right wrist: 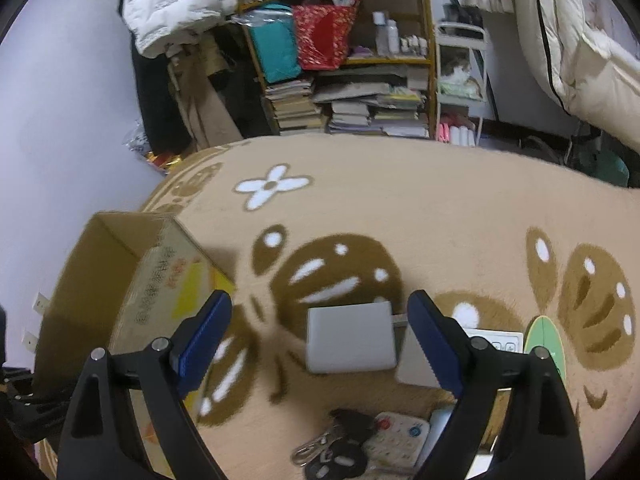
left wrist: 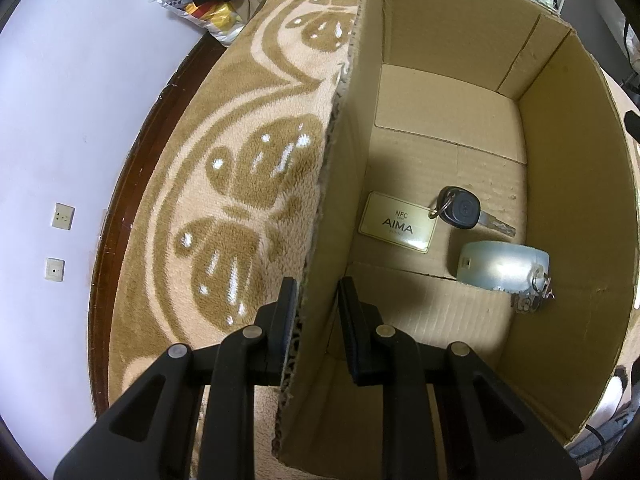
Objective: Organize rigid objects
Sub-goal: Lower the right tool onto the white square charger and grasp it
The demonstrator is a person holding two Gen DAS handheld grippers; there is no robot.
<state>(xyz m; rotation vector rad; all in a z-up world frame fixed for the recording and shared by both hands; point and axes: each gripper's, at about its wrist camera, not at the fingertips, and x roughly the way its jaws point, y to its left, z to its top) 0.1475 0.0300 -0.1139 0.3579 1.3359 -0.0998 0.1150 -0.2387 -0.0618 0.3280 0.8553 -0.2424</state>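
Note:
My left gripper is shut on the near wall of a cardboard box, one finger outside and one inside. On the box floor lie a cream NFC card, a black car key and a silvery fob with small keys. In the right wrist view my right gripper hangs open above the carpet, and a white rectangular charger lies on the carpet between and beyond its fingers, untouched. The same box stands to its left.
Below the right gripper lie a bunch of black key fobs, a white remote with coloured buttons, a white panel and a green disc. Cluttered shelves stand beyond the carpet's far edge; a wall runs left.

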